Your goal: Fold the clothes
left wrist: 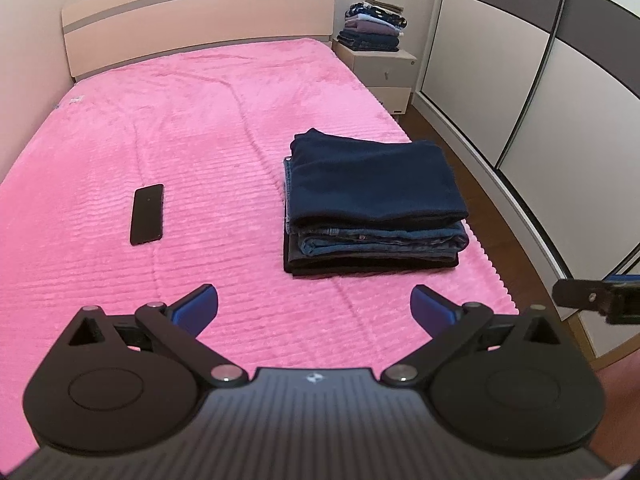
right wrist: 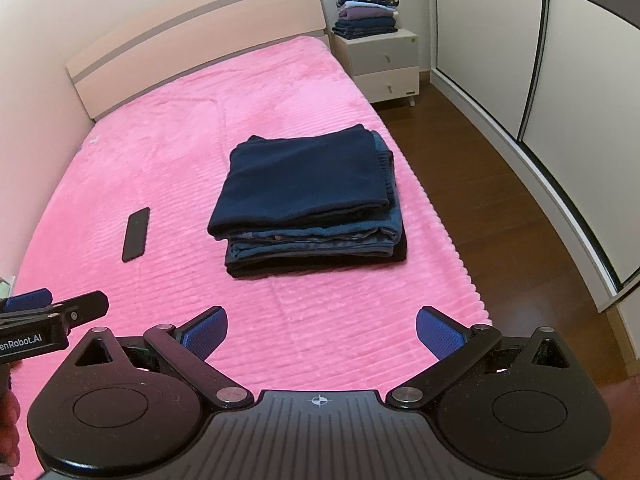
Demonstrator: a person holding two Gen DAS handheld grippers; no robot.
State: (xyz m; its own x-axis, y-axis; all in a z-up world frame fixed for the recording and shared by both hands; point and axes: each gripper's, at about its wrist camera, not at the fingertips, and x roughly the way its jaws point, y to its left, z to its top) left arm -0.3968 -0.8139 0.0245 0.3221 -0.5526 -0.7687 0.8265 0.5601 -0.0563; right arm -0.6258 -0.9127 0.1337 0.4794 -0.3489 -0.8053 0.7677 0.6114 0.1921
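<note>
A neat stack of folded clothes [left wrist: 374,204] [right wrist: 310,204] lies on the pink bedspread [left wrist: 200,120] [right wrist: 168,128] near the bed's right edge: a dark navy garment on top, blue jeans under it, a black piece at the bottom. My left gripper [left wrist: 314,308] hovers open above the bedspread, short of the stack, with nothing between its blue pads. My right gripper [right wrist: 322,334] is also open and empty, in front of the stack. Each gripper shows at the edge of the other's view.
A black phone [left wrist: 147,214] [right wrist: 136,234] lies flat on the bedspread, left of the stack. A second pile of folded clothes [left wrist: 374,26] [right wrist: 368,10] sits on a white nightstand [left wrist: 384,68] [right wrist: 384,64]. Wooden floor and sliding wardrobe doors [left wrist: 520,60] [right wrist: 520,40] run along the right.
</note>
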